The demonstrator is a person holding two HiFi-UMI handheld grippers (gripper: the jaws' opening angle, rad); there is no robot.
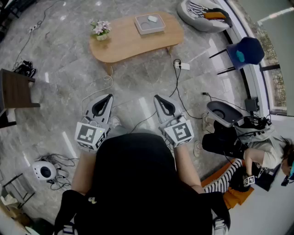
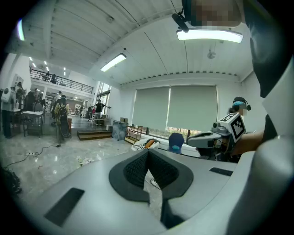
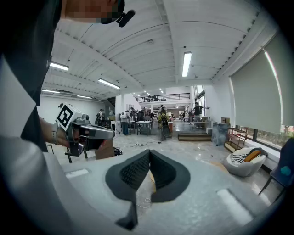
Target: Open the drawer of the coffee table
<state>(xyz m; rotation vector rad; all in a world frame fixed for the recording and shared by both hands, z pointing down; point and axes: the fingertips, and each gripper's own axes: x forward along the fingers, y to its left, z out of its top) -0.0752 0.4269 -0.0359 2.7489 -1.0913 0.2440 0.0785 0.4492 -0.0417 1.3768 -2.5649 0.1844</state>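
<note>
The low wooden coffee table (image 1: 124,41) stands on the marble floor well ahead of me in the head view; I cannot make out its drawer from here. I hold both grippers side by side in front of my body, far short of the table. My left gripper (image 1: 108,97) is shut with nothing in it, and its pads (image 2: 148,152) meet. My right gripper (image 1: 157,98) is shut and empty too, its pads (image 3: 149,153) touching. Each gripper appears in the other's view, the right gripper (image 2: 216,136) and the left gripper (image 3: 89,132).
On the table sit a small flower pot (image 1: 101,30) and a grey tray (image 1: 149,24). Cables and a power strip (image 1: 182,65) lie on the floor between me and the table. A blue chair (image 1: 242,53), a beanbag (image 1: 204,13) and a seated person (image 1: 257,158) are at the right, and a dark side table (image 1: 16,89) at the left.
</note>
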